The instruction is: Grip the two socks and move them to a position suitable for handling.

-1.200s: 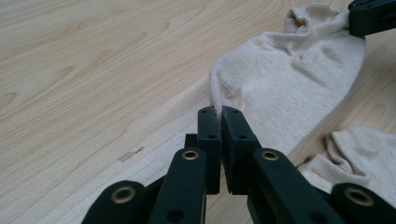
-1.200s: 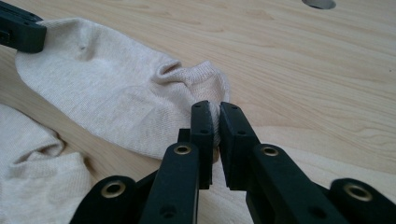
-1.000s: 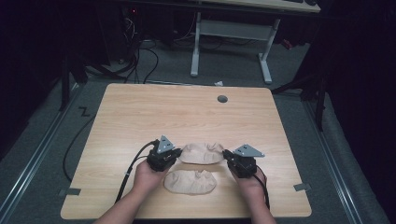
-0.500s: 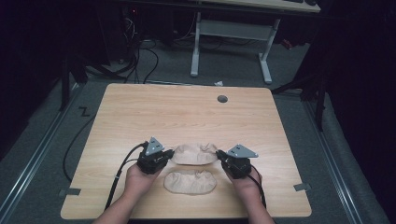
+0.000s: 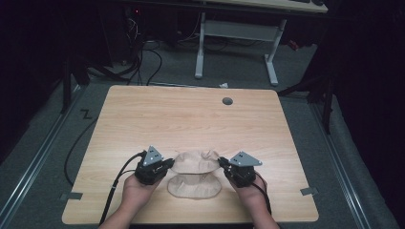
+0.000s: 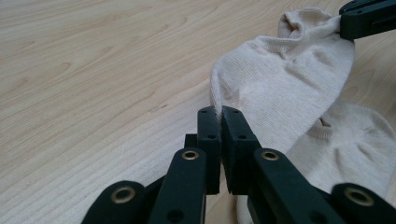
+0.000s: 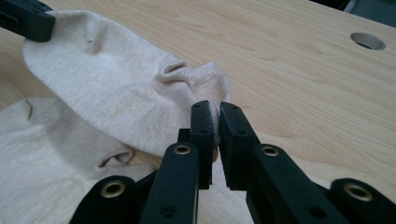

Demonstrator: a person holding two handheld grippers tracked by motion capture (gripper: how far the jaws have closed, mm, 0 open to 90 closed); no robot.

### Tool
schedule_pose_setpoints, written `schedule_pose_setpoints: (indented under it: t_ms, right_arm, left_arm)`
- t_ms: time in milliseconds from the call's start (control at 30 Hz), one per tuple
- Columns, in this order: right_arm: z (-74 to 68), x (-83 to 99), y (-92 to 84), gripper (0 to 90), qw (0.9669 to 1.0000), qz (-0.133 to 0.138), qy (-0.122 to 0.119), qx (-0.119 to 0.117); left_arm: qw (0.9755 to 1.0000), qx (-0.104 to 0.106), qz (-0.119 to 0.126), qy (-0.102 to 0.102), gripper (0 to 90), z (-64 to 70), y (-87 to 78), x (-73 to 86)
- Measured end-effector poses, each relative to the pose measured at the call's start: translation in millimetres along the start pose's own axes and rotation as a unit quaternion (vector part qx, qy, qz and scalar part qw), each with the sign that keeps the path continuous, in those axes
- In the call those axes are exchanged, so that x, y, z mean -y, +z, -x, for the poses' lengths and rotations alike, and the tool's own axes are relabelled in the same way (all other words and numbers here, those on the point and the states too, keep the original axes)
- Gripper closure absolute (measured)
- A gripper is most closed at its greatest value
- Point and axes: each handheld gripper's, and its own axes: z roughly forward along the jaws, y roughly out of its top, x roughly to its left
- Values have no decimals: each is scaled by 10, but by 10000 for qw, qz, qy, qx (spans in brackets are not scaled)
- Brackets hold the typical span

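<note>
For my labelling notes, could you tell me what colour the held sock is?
Plain pale beige, no pattern; the held sock shows best in the left gripper view.

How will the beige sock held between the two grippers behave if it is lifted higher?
The upper sock is probably floppy: it sags and wrinkles between the left hand-held gripper and the right hand-held gripper. It looks light, thin knit. It seems unlikely to slip, since both grippers pinch its edges.
</note>
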Motion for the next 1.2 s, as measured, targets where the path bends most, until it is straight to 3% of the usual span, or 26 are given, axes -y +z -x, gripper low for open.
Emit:
schedule_pose_setpoints:
  t_ms: [267, 567, 833, 1200]
  right_arm:
    - [-24, 43, -126, 842, 10000, 66, 9, -2]
    - [-193, 99, -240, 842, 9998, 61, -146, -151]
    - [-291, 181, -270, 842, 9993, -95, -240, -260]
    - [-344, 310, -327, 842, 9987, -297, -277, -318]
  left_arm:
    - [9998, 150, -101, -63, 865, 87, -80, -21]
    - [9993, 139, -292, 212, 864, 206, -240, 54]
    - [9986, 175, -473, 165, 865, 208, -267, 174]
    - [9977, 429, -484, 191, 863, 279, -302, 307]
